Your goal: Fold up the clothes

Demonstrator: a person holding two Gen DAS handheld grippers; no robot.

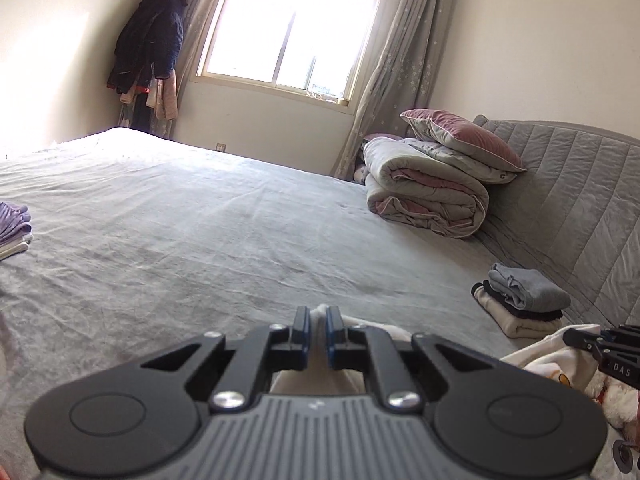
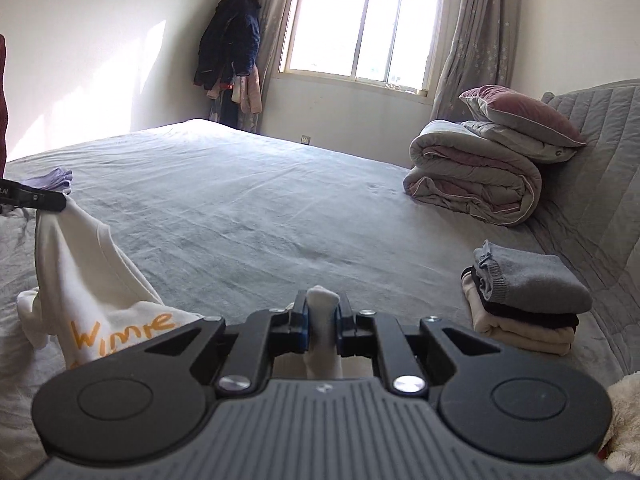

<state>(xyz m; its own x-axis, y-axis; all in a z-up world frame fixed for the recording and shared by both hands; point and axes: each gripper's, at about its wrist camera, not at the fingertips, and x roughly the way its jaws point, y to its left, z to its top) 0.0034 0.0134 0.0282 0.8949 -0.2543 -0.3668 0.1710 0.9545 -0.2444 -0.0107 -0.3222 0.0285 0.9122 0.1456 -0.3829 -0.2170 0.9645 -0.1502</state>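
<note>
A cream sweatshirt (image 2: 92,280) with orange lettering hangs above the grey bed (image 2: 240,208), stretched between both grippers. My left gripper (image 1: 318,312) is shut on a fold of its cream fabric (image 1: 318,336). In the right wrist view the left gripper (image 2: 60,202) pinches a raised corner at the far left. My right gripper (image 2: 322,300) is shut on another bunched bit of the same cloth (image 2: 322,320). It shows in the left wrist view as the right gripper (image 1: 572,336) at the right edge, with the sweatshirt (image 1: 552,356) draped below it.
A stack of folded clothes (image 2: 528,300), grey on top, sits by the quilted headboard (image 2: 592,152). A rolled duvet with a pillow (image 2: 472,184) lies further back. Folded purple items (image 1: 14,220) rest at the bed's left. A fluffy white thing (image 2: 624,420) is at lower right.
</note>
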